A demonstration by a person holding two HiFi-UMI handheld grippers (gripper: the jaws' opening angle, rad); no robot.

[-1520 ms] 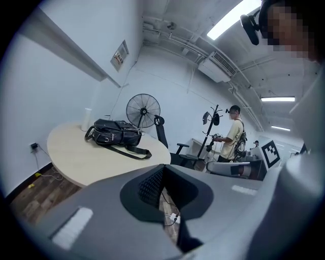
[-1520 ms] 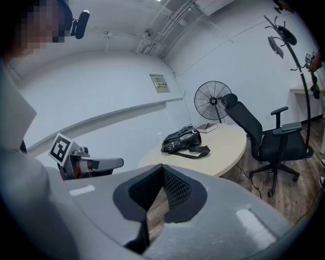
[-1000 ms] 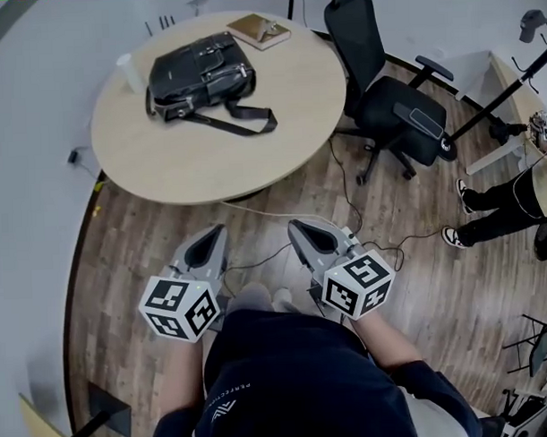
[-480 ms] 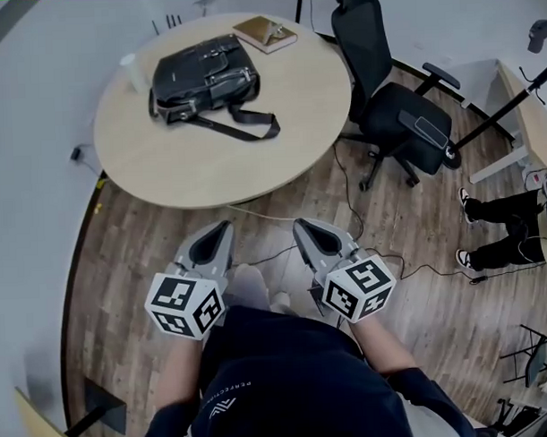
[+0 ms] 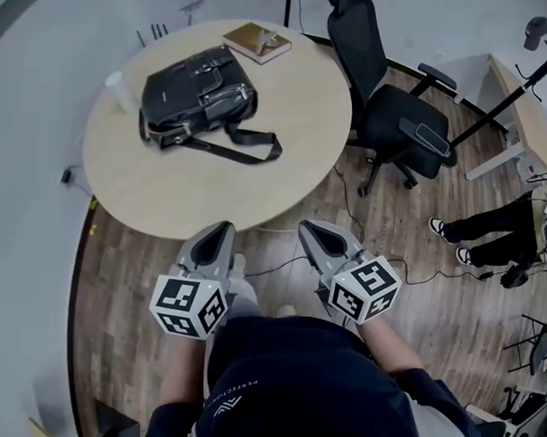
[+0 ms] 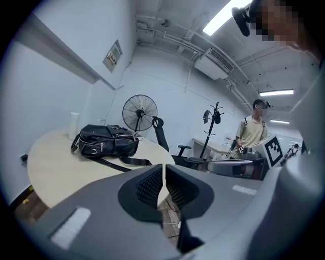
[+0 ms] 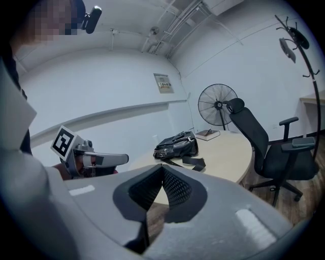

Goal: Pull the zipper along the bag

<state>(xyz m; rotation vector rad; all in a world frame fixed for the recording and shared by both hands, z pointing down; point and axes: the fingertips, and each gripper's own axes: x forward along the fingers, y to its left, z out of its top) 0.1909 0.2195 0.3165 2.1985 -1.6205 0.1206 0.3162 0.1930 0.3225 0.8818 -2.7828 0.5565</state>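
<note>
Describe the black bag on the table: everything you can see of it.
The bag is black, glossy, leather-like, briefcase-shaped, with small metal rings and buckles on its front. It seems to lie flat, front up, on the far left part of the round table. Its shoulder strap trails loose across the tabletop toward the near side. Only the table touches it. Its zipper's state cannot be told.

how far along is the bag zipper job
Done: nothing; the black bag lies untouched on the table. In hand: left tongs, jaws just eased a hair from shut, and shut right tongs, both empty, short of the table. Left: gripping and pulling the zipper.
</note>
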